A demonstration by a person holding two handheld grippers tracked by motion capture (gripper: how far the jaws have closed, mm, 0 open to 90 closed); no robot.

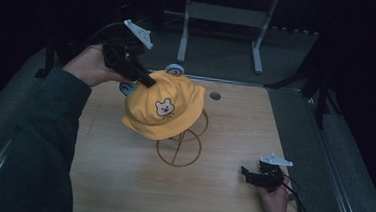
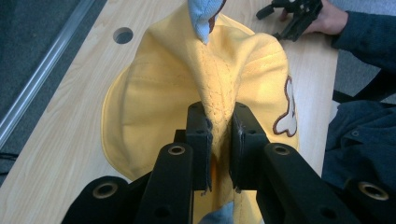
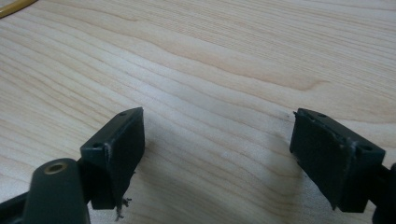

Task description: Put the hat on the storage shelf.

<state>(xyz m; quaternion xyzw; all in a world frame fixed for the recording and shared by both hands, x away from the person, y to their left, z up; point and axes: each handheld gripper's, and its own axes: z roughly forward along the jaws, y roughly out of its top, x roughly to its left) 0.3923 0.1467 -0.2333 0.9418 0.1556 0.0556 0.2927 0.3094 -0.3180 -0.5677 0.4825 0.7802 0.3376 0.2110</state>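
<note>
The yellow hat [image 1: 163, 107] sits on top of a wire stand [image 1: 179, 148] near the middle of the desk [image 1: 120, 181], a bit closer to the far edge. The stand is made of thin orange-yellow rings, and its round bottom ring lies flat on the wood. The hat is soft and bright yellow. It has a little white bear face [image 1: 165, 107] on the front and small blue ears [image 1: 174, 70] on top. The bear face points toward the near edge of the desk, and the brim hangs low on that side.

The left gripper [image 1: 147, 80] comes in from the far left corner. In the left gripper view its two black fingers [image 2: 200, 140] are pressed close together and pinch a fold of the yellow cloth along a seam at the top of the hat.

The right gripper [image 1: 245, 173] rests near the right end of the near edge, well apart from the hat. Its fingers [image 3: 116, 149] are spread wide with bare wood between them.

A small round hole [image 1: 215, 95] is in the desk near the far edge.
</note>
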